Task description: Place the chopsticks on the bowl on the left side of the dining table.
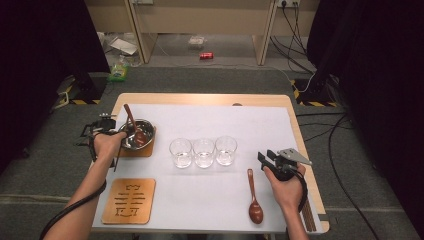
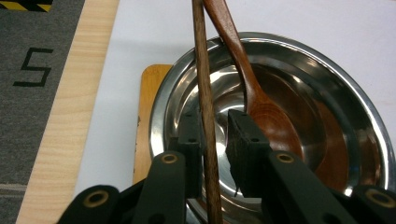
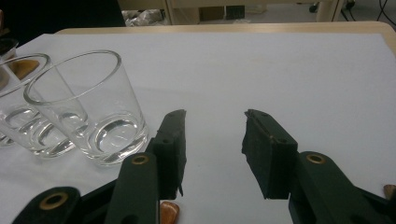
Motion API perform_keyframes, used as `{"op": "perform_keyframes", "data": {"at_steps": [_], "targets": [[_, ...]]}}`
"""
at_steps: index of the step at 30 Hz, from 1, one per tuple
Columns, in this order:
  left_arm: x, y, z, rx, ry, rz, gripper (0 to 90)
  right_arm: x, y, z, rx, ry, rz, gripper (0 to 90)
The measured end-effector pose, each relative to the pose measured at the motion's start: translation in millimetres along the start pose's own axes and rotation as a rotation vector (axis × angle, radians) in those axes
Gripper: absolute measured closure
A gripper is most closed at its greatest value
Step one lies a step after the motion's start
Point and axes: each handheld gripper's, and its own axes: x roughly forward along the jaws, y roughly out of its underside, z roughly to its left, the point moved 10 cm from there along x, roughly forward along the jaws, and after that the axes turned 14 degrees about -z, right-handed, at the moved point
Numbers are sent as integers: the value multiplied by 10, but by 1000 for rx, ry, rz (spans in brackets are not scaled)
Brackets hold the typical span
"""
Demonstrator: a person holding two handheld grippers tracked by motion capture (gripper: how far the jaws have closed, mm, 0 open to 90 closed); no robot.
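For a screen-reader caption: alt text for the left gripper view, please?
Black tongs straddle a thin wooden stick over a steel bowl; a gap shows beside the stick. A wooden spoon lies in the bowl, which sits on a wooden coaster.

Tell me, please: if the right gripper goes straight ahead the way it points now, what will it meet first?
Probably nothing: ahead of the right gripper lies bare white table cover to the far edge. The nearest glass stands off to the side, likely just outside that line.

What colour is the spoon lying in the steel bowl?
Dark reddish-brown wood; the spoon shows best in the left gripper view.
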Motion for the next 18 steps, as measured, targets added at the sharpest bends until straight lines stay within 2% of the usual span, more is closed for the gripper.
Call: {"op": "perform_keyframes", "data": {"at_steps": [7, 10, 18], "targets": [[-3, -34, -44, -4, 3, -12, 738, -1, -4, -8, -11, 0, -1, 587], [-27, -63, -50, 10, 8, -30, 717, -3, -4, -11, -11, 1, 0, 587], [-139, -190, -104, 23, 41, -99, 572, -4, -5, -10, -9, 5, 7, 584]]}}
